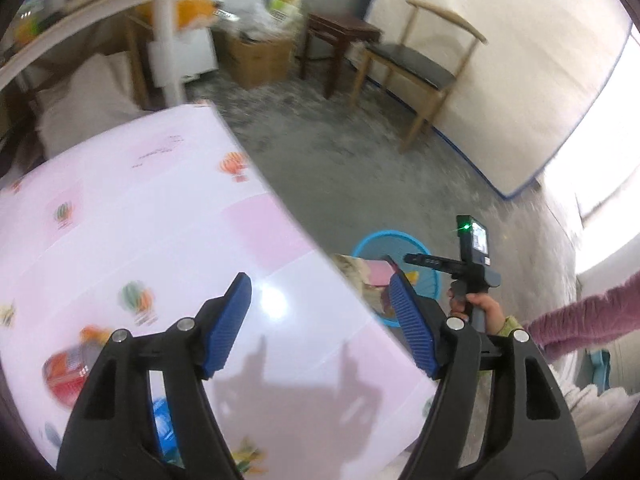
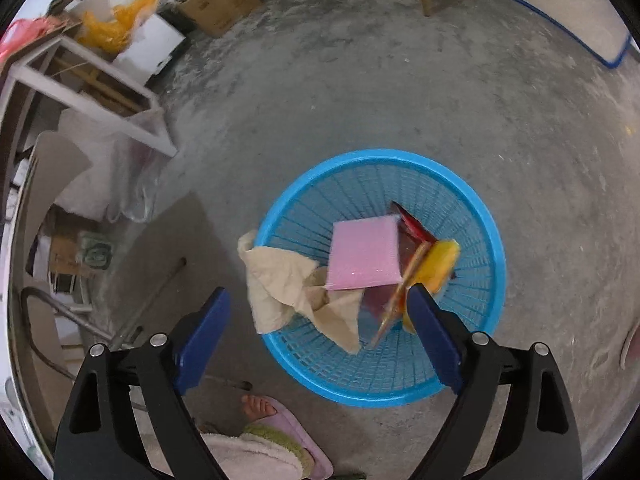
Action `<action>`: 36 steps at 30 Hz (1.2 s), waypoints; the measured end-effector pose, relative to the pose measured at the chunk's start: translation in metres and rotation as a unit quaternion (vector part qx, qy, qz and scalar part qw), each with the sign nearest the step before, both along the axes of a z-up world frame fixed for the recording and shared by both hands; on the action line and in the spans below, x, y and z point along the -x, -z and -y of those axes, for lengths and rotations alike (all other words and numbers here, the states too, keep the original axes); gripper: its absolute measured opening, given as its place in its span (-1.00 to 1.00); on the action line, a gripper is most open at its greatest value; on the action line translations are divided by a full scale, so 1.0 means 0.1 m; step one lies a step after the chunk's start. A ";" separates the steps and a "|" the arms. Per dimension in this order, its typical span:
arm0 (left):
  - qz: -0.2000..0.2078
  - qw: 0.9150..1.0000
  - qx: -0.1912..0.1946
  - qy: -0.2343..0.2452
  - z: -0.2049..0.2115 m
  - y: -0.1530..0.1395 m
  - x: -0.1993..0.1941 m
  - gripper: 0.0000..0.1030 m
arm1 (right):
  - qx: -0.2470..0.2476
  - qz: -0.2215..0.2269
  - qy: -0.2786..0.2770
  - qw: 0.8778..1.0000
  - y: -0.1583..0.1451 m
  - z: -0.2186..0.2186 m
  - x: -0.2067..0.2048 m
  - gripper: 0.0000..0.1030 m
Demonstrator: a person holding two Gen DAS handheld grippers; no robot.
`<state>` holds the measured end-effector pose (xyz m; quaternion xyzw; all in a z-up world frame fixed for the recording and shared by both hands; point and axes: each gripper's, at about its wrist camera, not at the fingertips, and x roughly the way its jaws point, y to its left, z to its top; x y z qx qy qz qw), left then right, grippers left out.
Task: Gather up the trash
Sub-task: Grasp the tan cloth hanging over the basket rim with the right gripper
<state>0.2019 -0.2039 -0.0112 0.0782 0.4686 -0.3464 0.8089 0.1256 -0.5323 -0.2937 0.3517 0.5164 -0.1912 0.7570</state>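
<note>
The trash lies mostly in a blue basket (image 2: 490, 240) on the concrete floor (image 2: 400, 92); inside it a pink flat packet (image 2: 364, 254) rests on top, a red wrapper (image 2: 414, 226) tilts behind it, and a yellow-orange wrapper (image 2: 438, 264) leans beside the red one; a beige cloth (image 2: 280, 280) hangs over the basket's near-left rim, partly inside and partly outside. The right claw (image 2: 320, 336) hovers above the basket with its blue pads wide apart and nothing between them; one pad (image 2: 204, 340) is over the floor just left of the basket, the other over the basket's interior. Below it a bare foot in a pink slipper (image 2: 280, 412) stands near the basket.

The left claw (image 1: 320, 320) also stands open and empty, above the edge of a table (image 1: 160, 208) covered in a pink cloth printed with balloons; on the table near the lower left lie a red and orange packet (image 1: 66, 368), blurred, and something blue (image 1: 162, 424) partly hidden behind the claw's frame. From this view the basket (image 1: 372, 242) shows past the table's edge, and the person's right hand (image 1: 486, 308) grips the other tool's handle. Further off stand a wooden chair (image 1: 420, 64), a dark stool (image 1: 340, 36) and a cardboard box (image 1: 260, 60).
</note>
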 end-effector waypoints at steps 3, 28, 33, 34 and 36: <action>0.004 0.999 0.003 -0.031 -0.39 -0.08 0.10 0.32 | 0.023 -0.007 -0.053 0.998 -0.05 -0.16 -0.29 0.69; 0.001 0.991 0.029 -0.133 -1.54 -0.10 0.18 0.32 | 0.275 -0.331 -0.548 0.717 1.31 -1.80 -1.76 -0.32; -0.004 0.991 0.041 -0.126 -1.49 -0.07 0.19 0.32 | 0.225 -0.248 -0.486 0.807 0.80 -1.50 -1.62 -0.78; -0.006 0.991 0.041 -0.124 -1.46 -0.05 0.20 0.32 | 0.218 -0.225 -0.462 0.830 0.66 -1.39 -1.54 -0.83; -0.008 0.992 0.042 -0.121 -1.42 -0.04 0.21 0.32 | 0.199 -0.180 -0.409 0.872 0.42 -1.15 -1.37 -0.85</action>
